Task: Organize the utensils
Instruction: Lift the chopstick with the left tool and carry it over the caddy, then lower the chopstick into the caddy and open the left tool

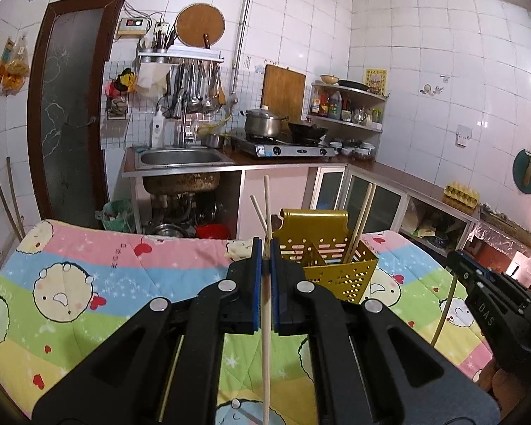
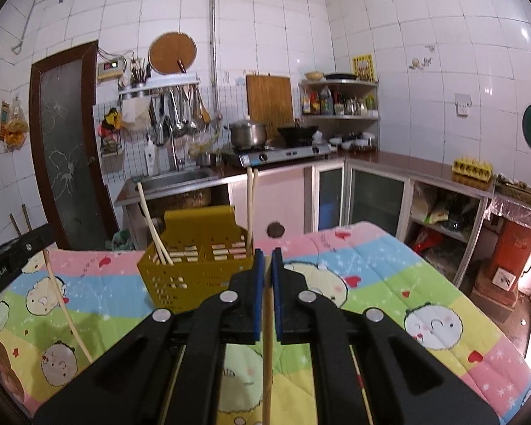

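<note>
A yellow perforated utensil holder (image 1: 331, 260) stands on the quilt-covered table, with two chopsticks (image 1: 361, 225) upright in its right compartment. My left gripper (image 1: 266, 248) is shut on a pair of wooden chopsticks (image 1: 266, 315), just left of the holder. In the right wrist view the holder (image 2: 191, 265) sits ahead to the left with chopsticks (image 2: 155, 233) in its left compartment. My right gripper (image 2: 268, 258) is shut on another pair of chopsticks (image 2: 267, 354), whose tips rise by the holder's right side. The left gripper's chopsticks (image 2: 65, 308) show at the left.
The table wears a colourful cartoon quilt (image 1: 88, 283). The right gripper's body (image 1: 499, 297) is at the right of the left wrist view. Behind stand a sink (image 1: 180, 157), a stove with a pot (image 1: 265, 122), shelves and cabinets.
</note>
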Motion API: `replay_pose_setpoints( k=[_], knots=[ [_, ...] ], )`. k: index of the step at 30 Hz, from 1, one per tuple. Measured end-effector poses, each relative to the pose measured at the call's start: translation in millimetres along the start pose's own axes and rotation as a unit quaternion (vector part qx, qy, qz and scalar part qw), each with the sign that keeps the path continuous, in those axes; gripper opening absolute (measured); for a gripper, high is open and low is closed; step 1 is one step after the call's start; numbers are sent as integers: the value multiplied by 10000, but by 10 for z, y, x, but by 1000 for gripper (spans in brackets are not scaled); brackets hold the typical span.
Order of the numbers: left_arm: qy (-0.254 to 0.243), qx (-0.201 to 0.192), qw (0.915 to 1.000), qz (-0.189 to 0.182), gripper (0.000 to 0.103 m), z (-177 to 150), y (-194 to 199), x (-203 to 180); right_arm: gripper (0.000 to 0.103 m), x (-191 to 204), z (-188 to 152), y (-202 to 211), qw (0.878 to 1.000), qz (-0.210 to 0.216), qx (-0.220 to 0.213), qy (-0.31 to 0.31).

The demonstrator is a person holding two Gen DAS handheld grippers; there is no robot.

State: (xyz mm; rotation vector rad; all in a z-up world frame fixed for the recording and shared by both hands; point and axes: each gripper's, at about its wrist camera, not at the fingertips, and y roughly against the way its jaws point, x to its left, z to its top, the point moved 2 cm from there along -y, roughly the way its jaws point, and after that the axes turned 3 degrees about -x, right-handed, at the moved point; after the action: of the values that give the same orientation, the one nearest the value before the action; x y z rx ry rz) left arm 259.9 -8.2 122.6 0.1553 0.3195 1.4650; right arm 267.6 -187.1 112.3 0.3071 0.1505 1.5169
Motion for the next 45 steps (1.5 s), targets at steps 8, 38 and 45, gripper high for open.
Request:
replay_pose_setpoints(
  k=[8, 38, 45],
  knots=[
    [-20, -116, 9999, -46, 3, 30, -63, 27, 5, 15, 24, -136, 9998, 97, -145, -61],
    [-226, -1695, 9845, -389, 3, 1474, -92, -386, 5, 343, 1509, -348, 9860, 476, -1594, 61],
    [-307, -1701, 9843, -364, 3, 1352, -479, -422, 5, 390, 1492, -737, 9875, 515, -1488, -21]
  ],
)
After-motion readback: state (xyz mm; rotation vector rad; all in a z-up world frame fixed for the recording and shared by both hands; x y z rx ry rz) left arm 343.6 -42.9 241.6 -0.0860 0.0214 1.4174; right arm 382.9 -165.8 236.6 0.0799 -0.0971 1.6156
